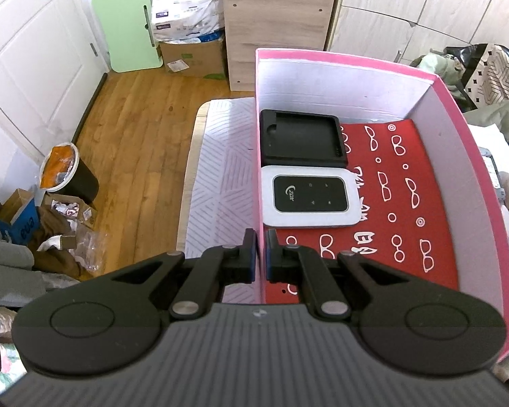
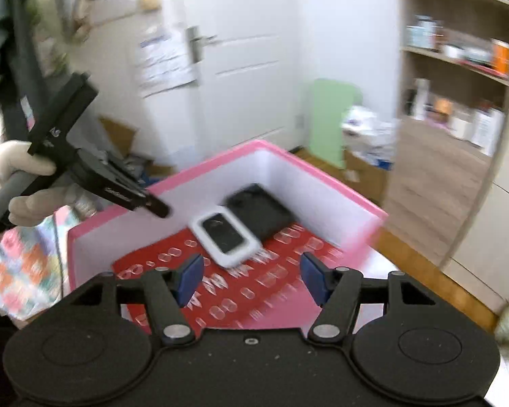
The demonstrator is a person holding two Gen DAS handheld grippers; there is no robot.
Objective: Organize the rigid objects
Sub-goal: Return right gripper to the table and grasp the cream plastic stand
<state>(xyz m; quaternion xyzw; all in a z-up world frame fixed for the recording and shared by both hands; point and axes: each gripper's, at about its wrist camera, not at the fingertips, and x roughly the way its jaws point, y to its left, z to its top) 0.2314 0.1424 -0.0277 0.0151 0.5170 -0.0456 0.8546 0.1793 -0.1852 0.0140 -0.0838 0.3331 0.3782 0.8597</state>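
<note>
In the left wrist view, along the left wall of the pink box [image 1: 485, 156], the left gripper [image 1: 260, 249] is clamped on the wall's thin edge, one finger outside and one inside, steadying the box. Inside, on the red patterned liner [image 1: 407, 203], a white device [image 1: 310, 200] with a dark screen lies against that left wall, and a black tray [image 1: 302, 140] lies just beyond it in the far left corner, the two touching or nearly so. The device sits just ahead of the gripper's inner finger. The box rests on a pale striped cloth [image 1: 217, 176].

In the right wrist view, the picture is smeared by motion. The right gripper [image 2: 251, 276] hangs above the near part of the box [image 2: 325, 183] with its blue pads [image 2: 190, 276] standing apart and nothing between them. The white device [image 2: 225, 235] lies just beyond the fingertips, nearer the left pad, with the black tray [image 2: 259, 212] behind it toward the far corner. A gloved hand [image 2: 6, 173] holds the left gripper [image 2: 152, 205] on the box's wall.

The risks, as I judge them: a fast right hand could clip the box wall or nudge the device out of line with the tray. If the left grip slips off the thin wall, the light box could shift or tip under any knock.
</note>
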